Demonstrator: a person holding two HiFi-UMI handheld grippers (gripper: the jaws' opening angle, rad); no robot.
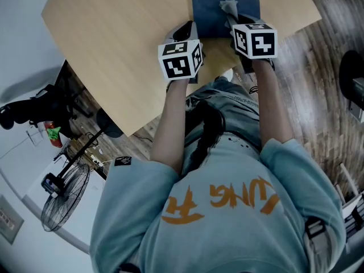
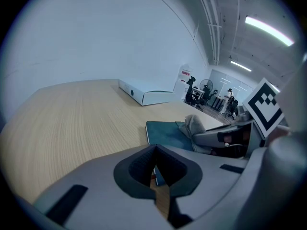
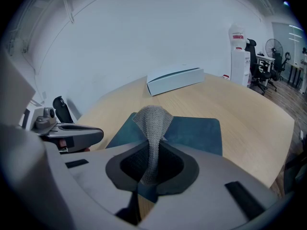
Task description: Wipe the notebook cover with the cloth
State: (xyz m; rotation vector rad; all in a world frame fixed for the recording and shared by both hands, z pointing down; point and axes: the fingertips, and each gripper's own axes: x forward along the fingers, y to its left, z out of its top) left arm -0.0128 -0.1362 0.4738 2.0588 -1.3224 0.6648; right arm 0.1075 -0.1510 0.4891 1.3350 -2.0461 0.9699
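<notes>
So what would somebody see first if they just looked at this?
The grey mesh cloth stands out: it is pinched in the right gripper and sticks up over the dark blue notebook on the wooden table. The left gripper is shut and empty beside the notebook. A flat white box lies further back.

Cool, even ceiling strip lights [image 2: 268, 30] give dim, bluish pictures; fisheye bending and dark corners mark both gripper views.
</notes>
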